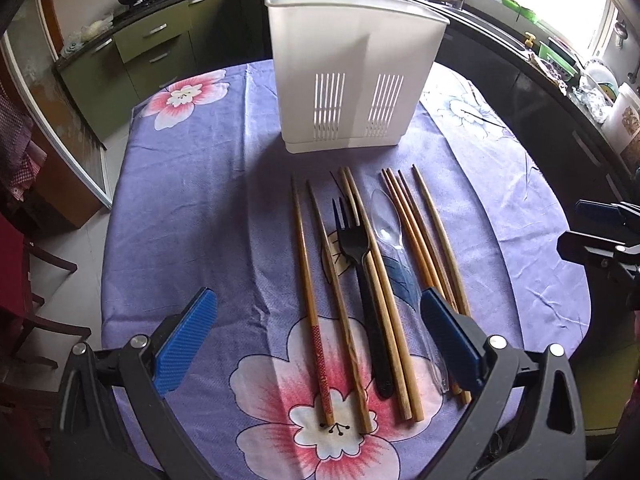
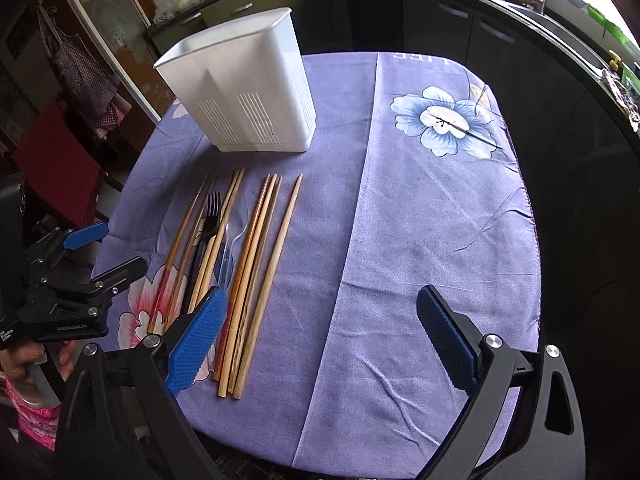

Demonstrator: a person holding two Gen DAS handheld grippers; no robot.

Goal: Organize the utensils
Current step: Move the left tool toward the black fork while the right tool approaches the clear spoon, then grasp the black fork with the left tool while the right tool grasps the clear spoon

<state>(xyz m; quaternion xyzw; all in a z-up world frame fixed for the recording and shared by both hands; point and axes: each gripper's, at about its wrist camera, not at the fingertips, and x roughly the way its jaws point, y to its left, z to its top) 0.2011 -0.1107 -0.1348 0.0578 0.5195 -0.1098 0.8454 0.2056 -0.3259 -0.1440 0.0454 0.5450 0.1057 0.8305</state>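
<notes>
Two views split the table between them. From the left wrist, the left gripper (image 1: pixel 318 338) hangs with its blue ribbed pads wide apart and nothing pressed between them; the utensil row lies straight ahead of it and below, between the two fingers. That view alone shows the utensils plainly: wooden chopsticks (image 1: pixel 308 276), round and tapering, one with a red patterned grip end; a black plastic fork (image 1: pixel 354 240) with a long flat handle; and a clear plastic spoon (image 1: pixel 386 220), glassy and hard to follow along its handle, which seems to run under the right-hand pad. Beyond the row, farther from the claw, stands the white utensil holder (image 1: pixel 352 76), upright, smooth plastic with a rounded rim and two panels of vertical slots low on its front. From the right wrist, the right gripper (image 2: pixel 320 340) is also spread open and empty, over bare purple tablecloth (image 2: pixel 420 240); the chopsticks sit to its left, just beside and partly behind its left pad, and the holder stands ahead and to the left. Only this view shows the cloth's blue flower (image 2: pixel 444 122), the seam down the fabric, and a hand (image 2: pixel 24 364) gripping the left tool's handle. The cloth is soft, creased, printed with pink blossoms under the row.
</notes>
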